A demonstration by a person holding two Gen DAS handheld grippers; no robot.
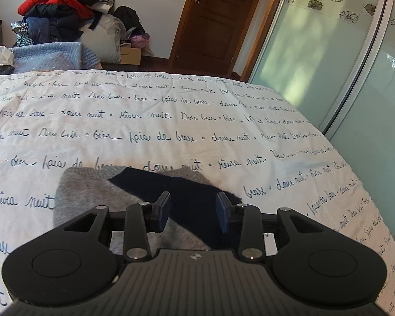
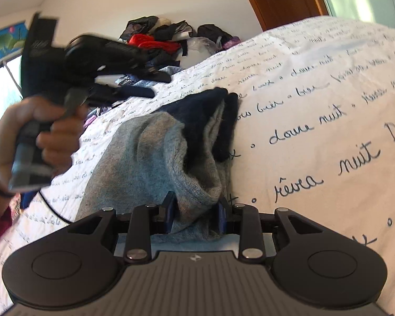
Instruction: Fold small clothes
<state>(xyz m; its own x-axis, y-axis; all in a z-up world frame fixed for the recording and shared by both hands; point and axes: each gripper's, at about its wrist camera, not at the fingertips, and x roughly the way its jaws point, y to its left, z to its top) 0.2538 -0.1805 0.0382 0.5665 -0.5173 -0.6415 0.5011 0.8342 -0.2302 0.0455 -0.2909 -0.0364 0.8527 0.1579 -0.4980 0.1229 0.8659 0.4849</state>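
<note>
Sock pair [image 2: 155, 155], grey with navy toe and heel, lies on the script-print duvet [image 1: 171, 121], folded over itself. Right gripper [image 2: 196, 210]: fingers part open, grey cuff bunched between the pads [image 2: 169, 210]; cannot tell whether they press it, looks like letting go. Left gripper [image 1: 193, 210]: fingers apart, nothing clamped, navy band under the gap, hovering just above; in the right view it is blurred, in the person's hand [image 2: 47, 131]. Step in hand, by my guess: release after a fold. To do it well, open fully before lifting so the knit doesn't snag and undo the fold, then pat flat. Long axis runs away from the right fingers, cuff nearest them, navy toe at far end; crosswise under the left fingers.
</note>
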